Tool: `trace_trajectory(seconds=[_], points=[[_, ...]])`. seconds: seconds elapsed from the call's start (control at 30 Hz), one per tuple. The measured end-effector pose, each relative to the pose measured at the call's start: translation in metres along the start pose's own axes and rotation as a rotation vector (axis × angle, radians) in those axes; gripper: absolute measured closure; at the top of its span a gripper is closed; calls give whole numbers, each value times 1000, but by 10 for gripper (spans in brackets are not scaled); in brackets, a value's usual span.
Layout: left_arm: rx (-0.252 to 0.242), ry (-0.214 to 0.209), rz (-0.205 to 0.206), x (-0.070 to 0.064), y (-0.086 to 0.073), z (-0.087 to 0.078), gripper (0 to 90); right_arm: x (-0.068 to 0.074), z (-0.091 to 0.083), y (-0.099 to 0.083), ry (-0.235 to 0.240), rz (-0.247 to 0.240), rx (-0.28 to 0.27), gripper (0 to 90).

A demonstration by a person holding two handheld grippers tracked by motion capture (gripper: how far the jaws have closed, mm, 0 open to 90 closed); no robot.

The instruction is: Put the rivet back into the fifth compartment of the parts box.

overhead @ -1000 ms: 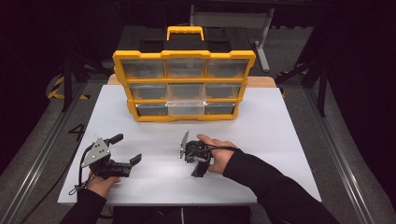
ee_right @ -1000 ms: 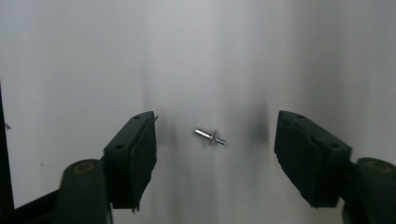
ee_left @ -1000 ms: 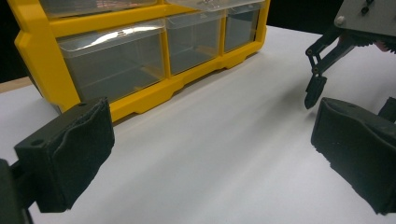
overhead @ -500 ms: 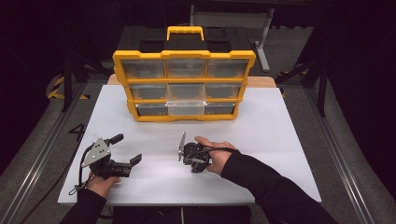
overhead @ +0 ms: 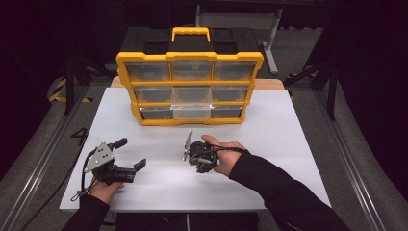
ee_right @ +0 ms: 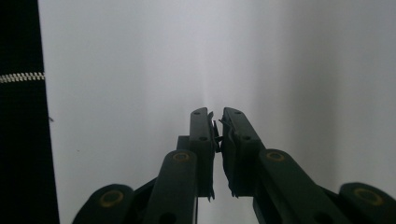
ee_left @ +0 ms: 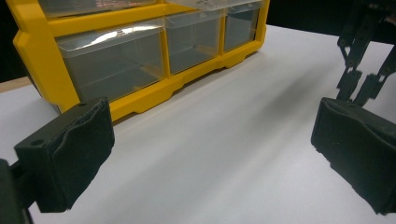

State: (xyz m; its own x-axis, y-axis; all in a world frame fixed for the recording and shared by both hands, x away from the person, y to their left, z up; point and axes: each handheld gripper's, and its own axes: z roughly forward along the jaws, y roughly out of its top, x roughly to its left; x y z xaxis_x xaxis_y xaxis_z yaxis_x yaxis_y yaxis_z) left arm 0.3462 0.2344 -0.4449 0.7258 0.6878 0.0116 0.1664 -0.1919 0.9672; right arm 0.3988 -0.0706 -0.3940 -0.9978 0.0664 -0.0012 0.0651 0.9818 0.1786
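1. At the lower left of the high view, you are holding the left gripper [overhead: 129,155] low over the white table [overhead: 298,144], its jaws spread wide with nothing between them. In the left gripper view its two padded fingers [ee_left: 70,154] are standing far apart at the frame's edges, pointing toward the cabinet.

2. Just left of centre in the high view, the right gripper [overhead: 195,155] is lying in your right hand [overhead: 226,156], turned sideways on the table. In the right gripper view its jaws are sitting pressed together over bare white surface; whether a sliver of something is pinched between the pads is hard to tell, but they look empty to me.

3. Across the upper middle of the high view, the yellow drawer cabinet [overhead: 189,86] is standing upright at the far side of the table, well apart from both grippers. Its bottom middle drawer [overhead: 191,111] is sticking out slightly from the front; the others are sitting flush.

4. Judging by this, you are only getting set: neither gripper is reaching a drawer yet. The next move calls for bringing the right gripper up level, opening its jaws, and approaching the protruding drawer's front lip squarely.
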Motion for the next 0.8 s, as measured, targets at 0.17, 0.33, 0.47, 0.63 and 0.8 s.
trace_trajectory(seconds=[0.17,0.33,0.47,0.63,0.8], points=[[-1,1,-1,0,0,0,3,-4,-18,3,-8,7,-25,825],[-1,0,0,0,0,0,3,-7,-40,7,-31,2,-47,826],[-1,0,0,0,0,0,3,-9,-59,11,-49,10,-73,826],[-2,0,0,0,0,-1,3,-14,-76,15,-63,6,-93,826],[0,1,0,1,0,-1,3,-17,-91,20,-100,6,-80,826]])
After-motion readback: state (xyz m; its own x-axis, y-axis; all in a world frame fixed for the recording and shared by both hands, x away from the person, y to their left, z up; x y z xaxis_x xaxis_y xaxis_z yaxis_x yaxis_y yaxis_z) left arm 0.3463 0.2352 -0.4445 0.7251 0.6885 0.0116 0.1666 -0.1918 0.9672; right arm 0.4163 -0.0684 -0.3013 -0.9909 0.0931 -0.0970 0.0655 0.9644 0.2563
